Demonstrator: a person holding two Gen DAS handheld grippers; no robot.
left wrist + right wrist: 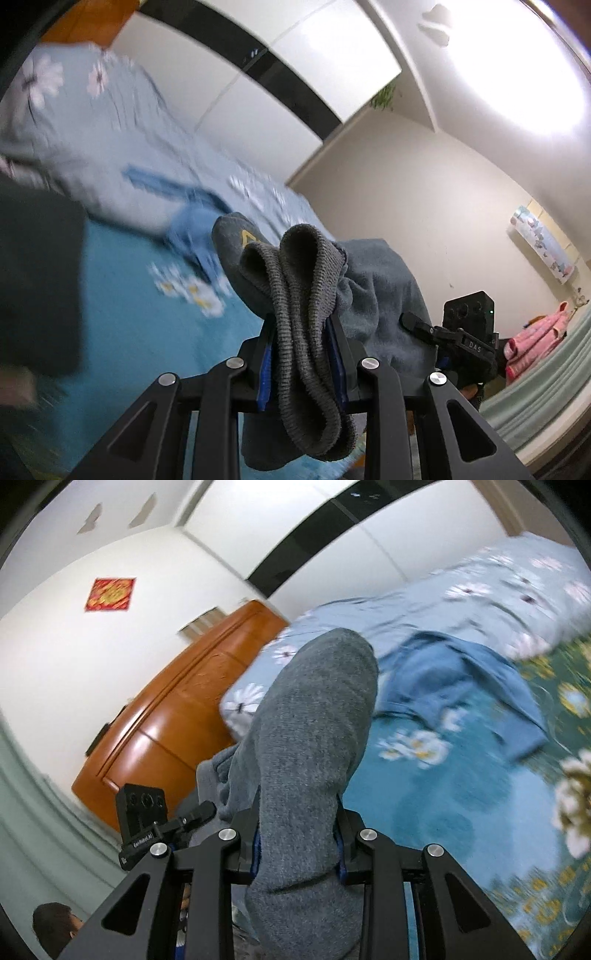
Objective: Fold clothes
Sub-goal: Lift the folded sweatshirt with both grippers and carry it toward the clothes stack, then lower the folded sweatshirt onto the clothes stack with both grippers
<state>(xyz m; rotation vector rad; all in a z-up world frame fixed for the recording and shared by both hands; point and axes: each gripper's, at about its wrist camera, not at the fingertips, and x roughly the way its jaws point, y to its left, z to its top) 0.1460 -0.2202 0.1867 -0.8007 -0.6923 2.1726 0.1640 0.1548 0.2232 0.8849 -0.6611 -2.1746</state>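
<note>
Up above the bed (122, 295), the left hand-held gripper (304, 354) clamps the ribbed hem of a grey sweater (303, 295); the right hand-held gripper (297, 842) pinches another bunch of it. Beyond, a blue garment (461, 679) lies crumpled on the floral bedding.

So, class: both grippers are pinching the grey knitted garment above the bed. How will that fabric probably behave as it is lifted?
Probably floppy: the grey knitted garment bunches in folds over the left gripper and droops below it. Likely thick and not slippery: its ribbed knit fills the right gripper. Between the grips it would probably sag rather than stay flat.
</note>
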